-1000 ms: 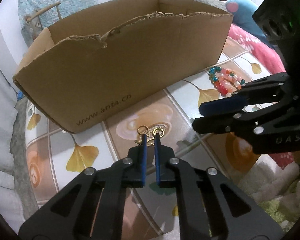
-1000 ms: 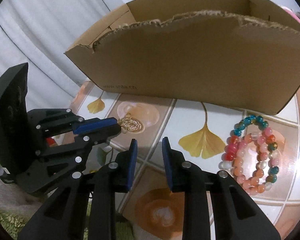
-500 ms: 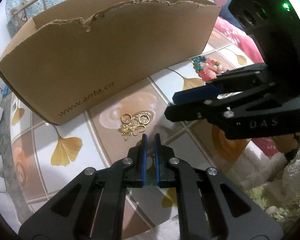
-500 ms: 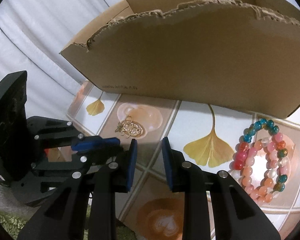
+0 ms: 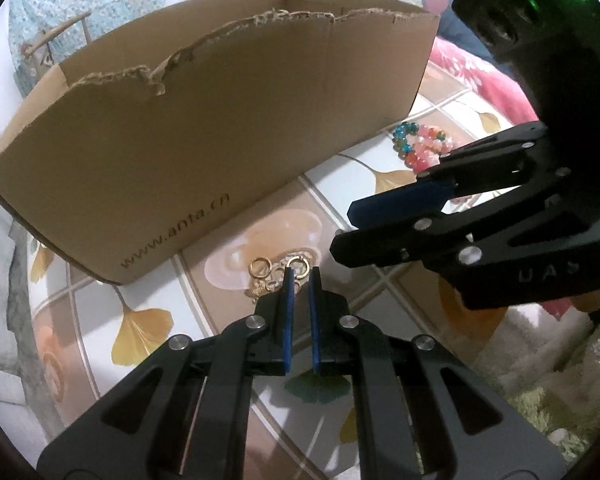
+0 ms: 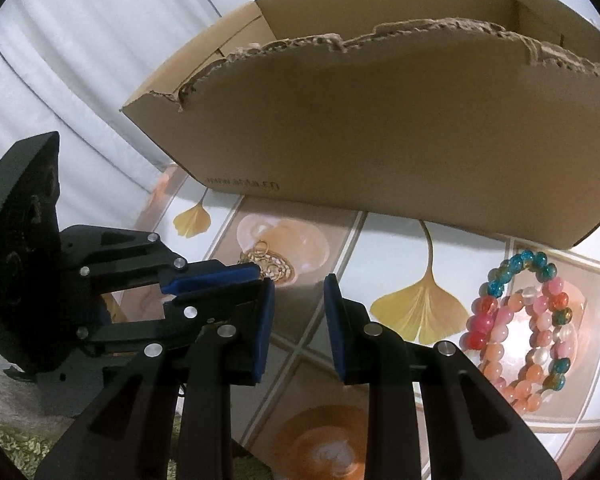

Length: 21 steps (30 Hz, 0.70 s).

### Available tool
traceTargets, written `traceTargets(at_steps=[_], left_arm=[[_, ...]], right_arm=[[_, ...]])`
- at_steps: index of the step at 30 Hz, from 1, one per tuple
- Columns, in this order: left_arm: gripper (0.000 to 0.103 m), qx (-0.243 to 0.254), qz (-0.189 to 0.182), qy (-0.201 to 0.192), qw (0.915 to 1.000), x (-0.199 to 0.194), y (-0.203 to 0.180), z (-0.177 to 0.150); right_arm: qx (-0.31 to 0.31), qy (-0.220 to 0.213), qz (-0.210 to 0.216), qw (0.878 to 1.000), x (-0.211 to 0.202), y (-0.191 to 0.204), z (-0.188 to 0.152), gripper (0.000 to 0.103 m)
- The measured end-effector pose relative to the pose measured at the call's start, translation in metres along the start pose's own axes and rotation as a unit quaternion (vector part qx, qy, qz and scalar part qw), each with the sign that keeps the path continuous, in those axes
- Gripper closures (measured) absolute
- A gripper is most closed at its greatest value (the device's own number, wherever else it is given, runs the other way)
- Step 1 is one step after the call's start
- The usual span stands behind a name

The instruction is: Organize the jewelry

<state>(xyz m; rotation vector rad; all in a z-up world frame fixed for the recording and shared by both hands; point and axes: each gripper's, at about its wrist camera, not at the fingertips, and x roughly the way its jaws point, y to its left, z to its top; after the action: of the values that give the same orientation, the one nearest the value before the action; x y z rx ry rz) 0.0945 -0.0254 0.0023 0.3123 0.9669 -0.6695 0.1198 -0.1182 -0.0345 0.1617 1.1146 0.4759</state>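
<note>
Gold earrings (image 5: 274, 274) lie in a small heap on the tiled tabletop, just in front of the cardboard box (image 5: 204, 128). My left gripper (image 5: 300, 276) has its jaws a little apart, tips right at the earrings, holding nothing that I can see. The earrings also show in the right wrist view (image 6: 270, 260), beside the left gripper's fingertips (image 6: 236, 274). My right gripper (image 6: 298, 286) is open and empty above the table. Beaded bracelets (image 6: 528, 320) lie to its right; they also show in the left wrist view (image 5: 418, 144).
The box (image 6: 380, 140) stands open-topped with a torn front rim at the back of the table. The tabletop (image 5: 148, 328) has ginkgo-leaf tiles. A green rug (image 6: 12, 448) lies below the table's near edge. White curtains hang at the left.
The left gripper drew back half a second ago, then moved forward to the earrings again, its jaws slightly wider. The right gripper has shifted little and stays open.
</note>
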Motion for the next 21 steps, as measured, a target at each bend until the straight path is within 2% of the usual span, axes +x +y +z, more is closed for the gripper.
traceTargets(at_steps=[6, 9, 14, 18, 21], left_arm=[[0.096, -0.049, -0.059, 0.013, 0.997, -0.004, 0.014, -0.007], [0.096, -0.053, -0.067, 0.013, 0.9963, -0.006, 0.014, -0.011], [0.096, -0.051, -0.049, -0.007, 0.9975, -0.015, 0.015, -0.011], [0.096, -0.032, 0.0, -0.011, 0.9994, -0.018, 0.019, -0.009], [0.096, -0.025, 0.01, -0.008, 0.9996, -0.014, 0.019, -0.006]], right_arm=[[0.005, 0.0, -0.001, 1.0, -0.002, -0.004, 0.002, 0.078], [0.005, 0.002, 0.0, 1.0, 0.0, -0.003, 0.002, 0.078], [0.002, 0.0, -0.002, 1.0, -0.001, -0.002, 0.002, 0.078], [-0.02, -0.002, -0.017, 1.0, 0.002, 0.004, 0.004, 0.078], [-0.048, -0.004, -0.029, 0.998, 0.006, 0.013, 0.006, 0.078]])
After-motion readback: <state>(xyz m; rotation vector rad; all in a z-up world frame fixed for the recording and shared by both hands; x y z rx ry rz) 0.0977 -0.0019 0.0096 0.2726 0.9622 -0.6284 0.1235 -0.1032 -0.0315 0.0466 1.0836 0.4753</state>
